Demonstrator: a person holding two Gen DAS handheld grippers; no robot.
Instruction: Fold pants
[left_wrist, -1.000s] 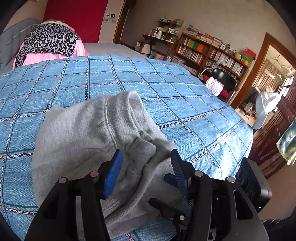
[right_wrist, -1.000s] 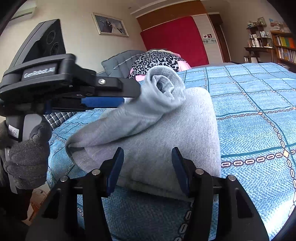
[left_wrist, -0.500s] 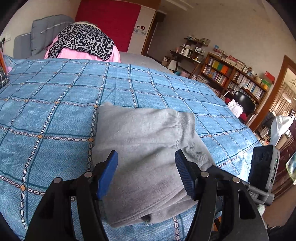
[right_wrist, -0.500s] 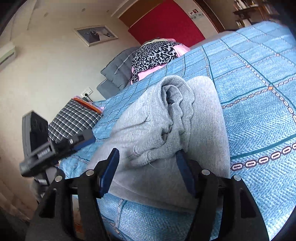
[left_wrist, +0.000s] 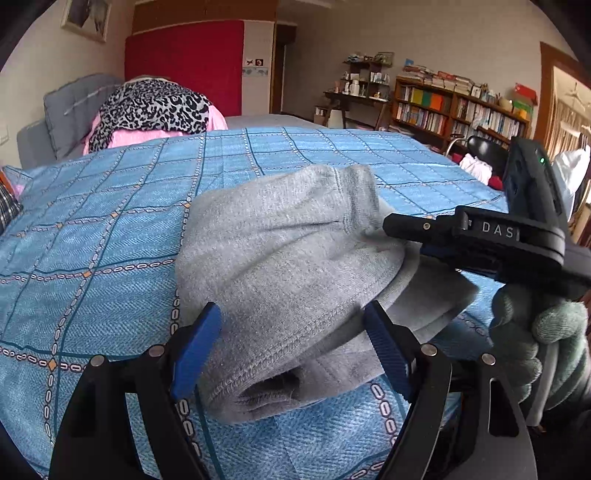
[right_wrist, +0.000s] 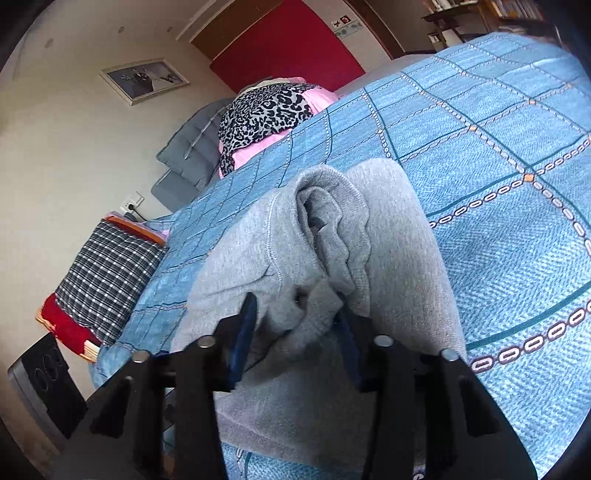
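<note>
- Pants (left_wrist: 288, 258), grey and folded into a thick bundle, lie on the blue checked bedspread (left_wrist: 110, 236) near its edge.
- Left gripper (left_wrist: 291, 354) stands spread, its blue fingers either side of the bundle's near end.
- Right gripper (right_wrist: 295, 328) pinches a bunched fold of the pants.
- Leopard-print cloth (left_wrist: 151, 107) lies far back.

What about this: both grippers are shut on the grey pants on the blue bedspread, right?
Not both: the left gripper is open, straddling the pants, as the left wrist view shows. The right gripper is shut on them, on the blue bedspread.
</note>
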